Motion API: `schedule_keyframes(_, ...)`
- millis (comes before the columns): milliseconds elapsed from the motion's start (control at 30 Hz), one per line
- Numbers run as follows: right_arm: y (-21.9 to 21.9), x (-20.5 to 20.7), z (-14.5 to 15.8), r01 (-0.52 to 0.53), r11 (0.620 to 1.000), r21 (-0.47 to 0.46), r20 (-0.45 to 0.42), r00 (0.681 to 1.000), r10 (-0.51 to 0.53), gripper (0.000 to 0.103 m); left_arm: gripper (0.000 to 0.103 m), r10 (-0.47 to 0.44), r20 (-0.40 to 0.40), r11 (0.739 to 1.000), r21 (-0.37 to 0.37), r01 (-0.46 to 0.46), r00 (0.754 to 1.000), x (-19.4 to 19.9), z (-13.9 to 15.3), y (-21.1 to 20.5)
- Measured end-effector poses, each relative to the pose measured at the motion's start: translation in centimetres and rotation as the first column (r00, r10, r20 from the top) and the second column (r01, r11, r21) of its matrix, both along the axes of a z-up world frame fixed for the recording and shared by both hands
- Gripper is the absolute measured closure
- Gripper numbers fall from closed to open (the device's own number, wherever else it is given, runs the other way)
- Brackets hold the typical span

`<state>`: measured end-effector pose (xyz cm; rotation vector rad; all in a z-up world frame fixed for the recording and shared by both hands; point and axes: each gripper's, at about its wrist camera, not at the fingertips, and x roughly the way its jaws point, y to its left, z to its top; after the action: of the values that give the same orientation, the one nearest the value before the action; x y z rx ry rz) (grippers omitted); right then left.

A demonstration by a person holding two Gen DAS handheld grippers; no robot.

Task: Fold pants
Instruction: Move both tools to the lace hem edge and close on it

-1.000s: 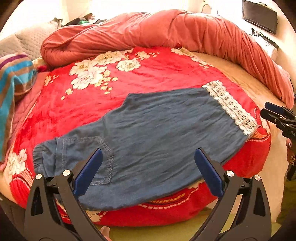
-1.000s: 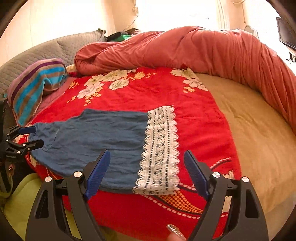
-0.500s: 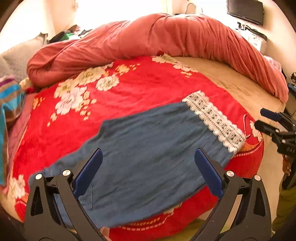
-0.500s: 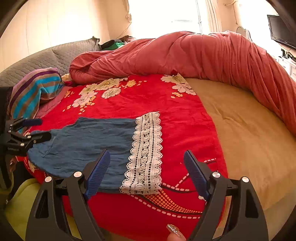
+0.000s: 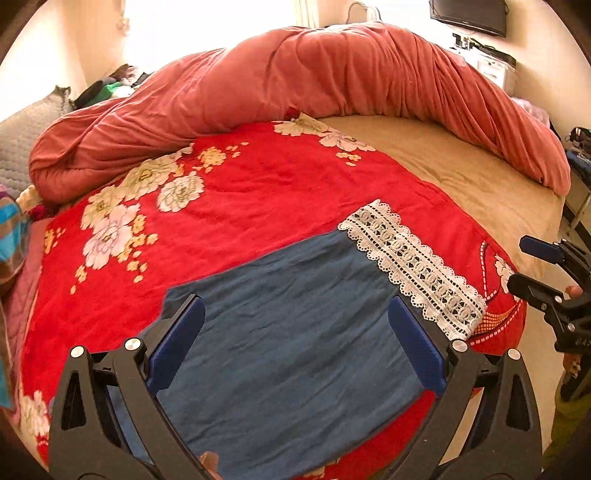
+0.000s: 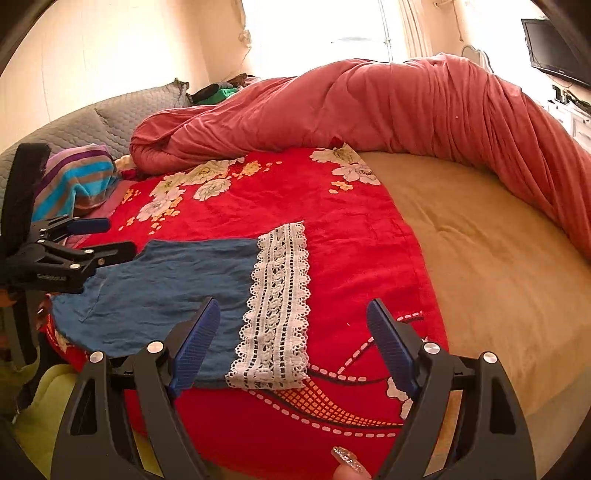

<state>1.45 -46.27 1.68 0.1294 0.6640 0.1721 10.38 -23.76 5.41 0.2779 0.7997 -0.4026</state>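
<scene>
The pants (image 5: 295, 332) lie lengthwise between my wide-open, empty hand-held grippers: left hand-held gripper (image 5: 295, 332) over the denim, right hand-held gripper (image 6: 293, 332) over the lace hem (image 6: 277, 314).

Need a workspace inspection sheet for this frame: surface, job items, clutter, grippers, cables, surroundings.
Surface: red floral blanket over a tan bedsheet.
Job's things: blue denim pants lying flat, white lace hem band toward the right side.
Clutter: bunched pink duvet along the far edge; striped pillow on the left.
Grippers: left gripper open above the denim; right gripper open over the lace band; neither grips cloth.
Cables: nothing seen clearly.
Surroundings: wall-mounted screen, bright window.
</scene>
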Motion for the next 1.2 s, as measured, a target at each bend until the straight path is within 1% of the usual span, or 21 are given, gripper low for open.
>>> schedule_keyframes(167, 0.1, 0.3, -0.7, -0.004, 1.0, 0.004, -0.019, 1.0, 0.004, 0.022, 0.01, -0.018, -0.015, 0.999, 0.029, 0.018, 1.0, 1.3, -1.0, -1.1)
schedule_keyframes(333, 0.2, 0.8, -1.6, -0.005, 1.0, 0.021, -0.043, 0.999, 0.006, 0.022, 0.01, -0.032, -0.042, 0.999, 0.035, 0.034, 0.999, 3.1, -2.0, -2.1)
schedule_keyframes(500, 0.8, 1.2, -2.6, -0.021, 0.999, 0.033, -0.068, 0.997, 0.023, 0.022, 0.01, -0.049, -0.053, 0.996, 0.071, 0.052, 0.997, 5.0, -3.1, -3.3)
schedule_keyframes(633, 1.4, 1.7, -3.4, -0.041, 0.998, 0.04, -0.105, 0.993, 0.045, 0.022, 0.01, -0.048, -0.074, 0.995, 0.08, 0.054, 0.996, 6.6, -3.9, -3.9)
schedule_keyframes(767, 2.0, 2.2, -4.2, -0.056, 0.997, 0.048, -0.137, 0.989, 0.062, 0.022, 0.01, -0.072, -0.068, 0.991, 0.107, 0.079, 0.995, 8.1, -4.9, -4.8)
schedule_keyframes(833, 2.2, 2.5, -4.6, -0.061, 0.997, 0.055, -0.157, 0.985, 0.069, 0.022, 0.01, -0.091, -0.086, 0.989, 0.109, 0.1, 0.992, 9.1, -5.6, -5.3)
schedule_keyframes(1000, 2.5, 3.4, -6.0, -0.05, 0.996, 0.076, -0.214, 0.975, 0.066, 0.022, 0.01, -0.104, -0.126, 0.987, 0.109, 0.118, 0.987, 10.9, -6.9, -6.2)
schedule_keyframes(1133, 2.6, 3.6, -6.5, -0.048, 0.995, 0.092, -0.227, 0.972, 0.068, 0.022, 0.01, -0.126, -0.153, 0.984, 0.109, 0.144, 0.98, 12.0, -7.9, -7.0)
schedule_keyframes(1200, 2.6, 3.8, -6.6, -0.05, 0.994, 0.097, -0.236, 0.969, 0.072, 0.021, 0.01, -0.134, -0.179, 0.986, 0.079, 0.15, 0.975, 12.5, -8.3, -7.3)
